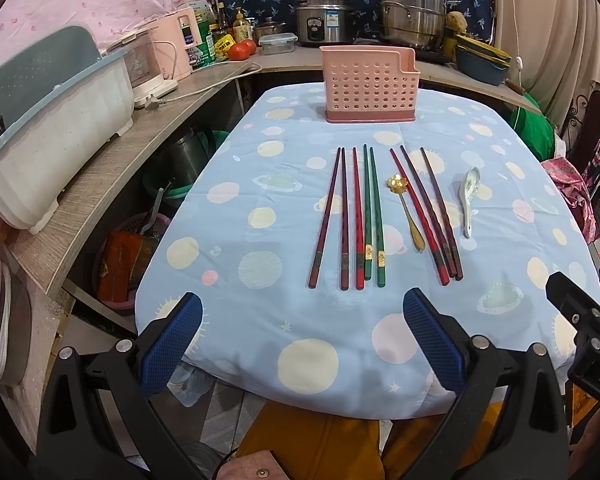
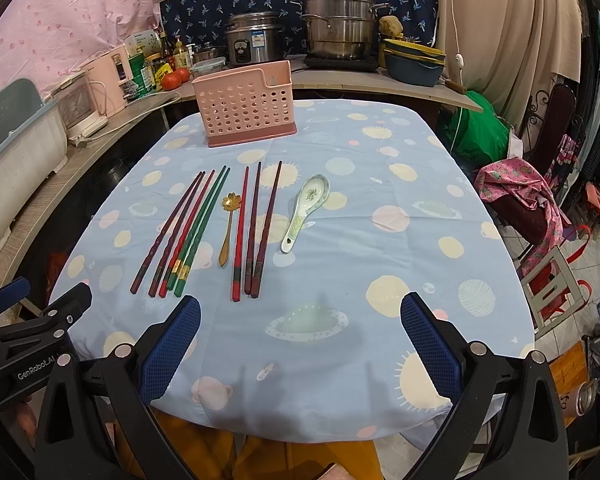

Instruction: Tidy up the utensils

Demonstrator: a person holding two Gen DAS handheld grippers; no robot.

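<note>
- Eight chopsticks are laid side by side, lengthwise, on the blue planet-print tablecloth [image 1: 300, 340]: a dark maroon pair [image 1: 334, 216], one red stick [image 1: 358, 216] and a green pair [image 1: 373, 212] on the left; a red stick and a second maroon pair [image 1: 440, 212] on the right, fanning slightly.
- A gold flower-bowl spoon [image 1: 406, 210] is set in the gap between the two groups, and a white ceramic soup spoon [image 1: 470, 200] lies just beyond the right-hand sticks, apart from them.
- The pink perforated utensil holder [image 1: 369, 84] is stood upright at the table's far end, well apart from the row; nothing can be seen inside it, so the sorting is judged not yet begun.
- The left gripper [image 1: 302, 336] is held over the near table edge, its blue pads spread wide with nothing between them, lined up with the chopsticks' thick ends.
- The right gripper [image 2: 300, 336] is likewise gaping and empty, held beside the left gripper [image 2: 40, 320] and short of the utensils.
- The thick ends are turned toward the grippers, which is judged to favour a pinch there before each piece is carried to the holder.
</note>
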